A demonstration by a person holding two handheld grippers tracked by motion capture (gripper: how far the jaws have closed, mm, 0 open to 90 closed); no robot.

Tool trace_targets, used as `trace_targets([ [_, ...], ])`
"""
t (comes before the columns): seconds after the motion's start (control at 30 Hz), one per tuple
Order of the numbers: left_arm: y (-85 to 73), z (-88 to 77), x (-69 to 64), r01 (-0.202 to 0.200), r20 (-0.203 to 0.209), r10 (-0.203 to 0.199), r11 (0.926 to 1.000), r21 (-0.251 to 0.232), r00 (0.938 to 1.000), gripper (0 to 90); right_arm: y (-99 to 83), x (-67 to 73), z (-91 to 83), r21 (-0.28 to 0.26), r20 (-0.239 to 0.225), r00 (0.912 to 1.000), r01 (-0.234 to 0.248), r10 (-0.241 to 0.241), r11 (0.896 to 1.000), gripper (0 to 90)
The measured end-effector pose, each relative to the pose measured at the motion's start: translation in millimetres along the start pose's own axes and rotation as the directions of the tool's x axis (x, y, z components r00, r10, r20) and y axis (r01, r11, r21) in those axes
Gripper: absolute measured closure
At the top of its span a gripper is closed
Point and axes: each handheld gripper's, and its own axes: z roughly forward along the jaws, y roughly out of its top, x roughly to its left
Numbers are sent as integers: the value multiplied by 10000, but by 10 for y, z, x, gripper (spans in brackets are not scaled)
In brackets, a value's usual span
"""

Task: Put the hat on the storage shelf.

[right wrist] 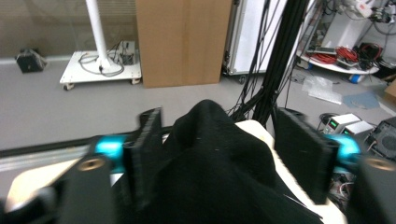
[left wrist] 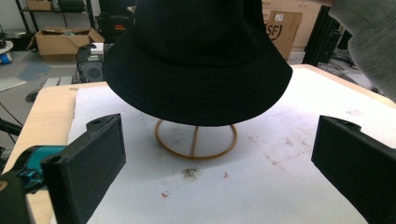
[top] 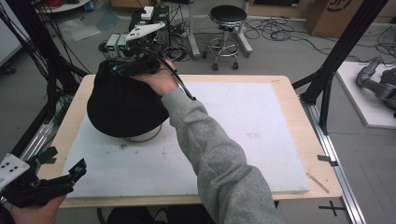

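A black bucket hat is sitting on a wire stand on the white board covering the wooden table. The right gripper is straddling the hat's crown, jaws parted, pads clear. The left gripper is hovering at the table's near edge, jaws wide and empty. A stool and cables are occupying the grey floor behind.

The cardboard box bears the letters "SF" in dark print.

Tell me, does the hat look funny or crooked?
A bit. The hat sits tilted on its stand, and its top is still bunched into a peak between the open right gripper. The mat has small dirty marks.
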Motion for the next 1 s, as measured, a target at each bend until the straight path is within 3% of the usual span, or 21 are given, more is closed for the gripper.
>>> trace_targets([
  [0.1,-2,30,-5,25,61,-25,10000,67,10000,32,7,-18,-66,-101,117,9996,-246,247,9996,134],
  [0.23,1,79,-7,32,94,-33,9998,177,10000,32,15,-18,-204,-312,496,9980,-387,402,9988,82],
  [0.27,3,93,-8,65,92,-67,9998,183,9999,32,18,-14,-240,-316,651,9967,-462,482,9984,7],
  [0.63,53,268,26,39,154,-41,9999,111,9999,32,-118,-4,-738,-265,1270,9908,-445,475,9987,12],
  [0.77,62,368,31,65,248,-69,9998,178,9997,32,-188,-43,-951,-185,1663,9833,-713,734,9973,11],
  [0.9,69,469,35,108,363,-116,9997,217,9993,32,-305,-75,-1190,-465,1915,9782,-722,798,9963,12],
  [1.0,79,530,40,113,401,-122,9997,221,9991,32,-382,-125,-1342,-44,2242,9687,-1088,1070,9941,12],
])
